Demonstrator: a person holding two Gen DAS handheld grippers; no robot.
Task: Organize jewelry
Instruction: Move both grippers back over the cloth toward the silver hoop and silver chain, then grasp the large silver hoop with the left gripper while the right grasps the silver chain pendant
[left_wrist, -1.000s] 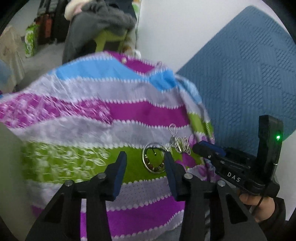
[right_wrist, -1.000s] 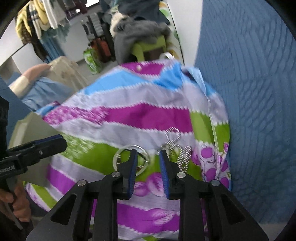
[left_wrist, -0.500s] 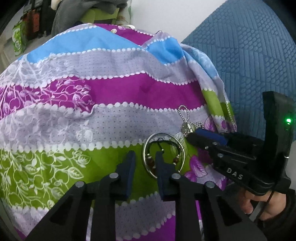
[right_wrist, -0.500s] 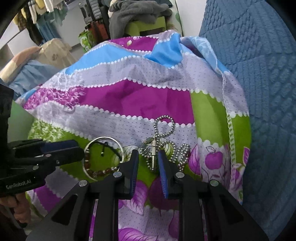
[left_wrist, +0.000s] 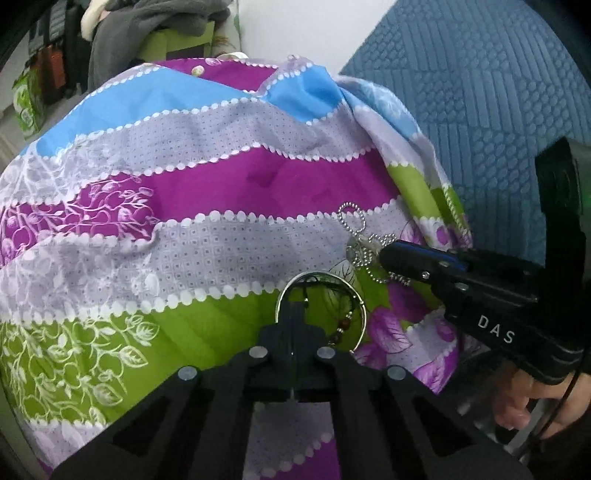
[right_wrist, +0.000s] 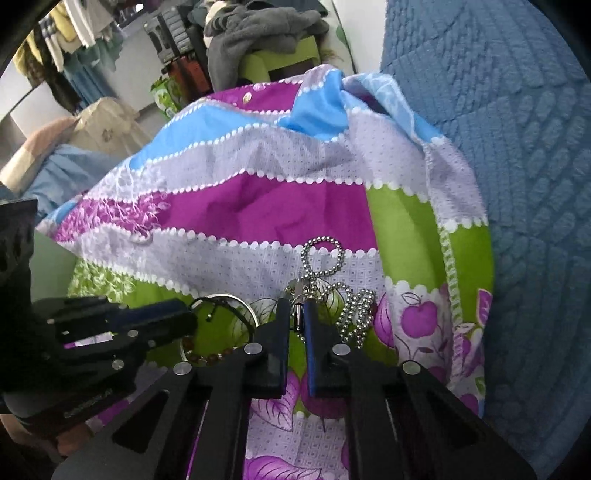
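Observation:
A silver bangle (left_wrist: 354, 291) with a dark beaded bracelet (left_wrist: 341, 326) inside it lies on a striped purple, green and blue cloth (left_wrist: 221, 192). My left gripper (left_wrist: 293, 308) is shut on the bangle's near rim. A silver ball-chain necklace (right_wrist: 325, 258) with a small pendant lies just right of the bangle. My right gripper (right_wrist: 295, 314) is closed on the pendant, its fingers (right_wrist: 280, 325) nearly together. The bangle also shows in the right wrist view (right_wrist: 225, 299), and the necklace in the left wrist view (left_wrist: 351, 221).
A blue quilted cushion (right_wrist: 517, 147) rises on the right. Grey clothes on a green stool (right_wrist: 266, 33) and bags stand behind the cloth. A folded blue and beige pile (right_wrist: 55, 147) lies at the far left.
Both grippers have moved in and down onto the jewelry. The left jaws have closed on the bangle's rim and the right jaws have narrowed around the necklace pendant.

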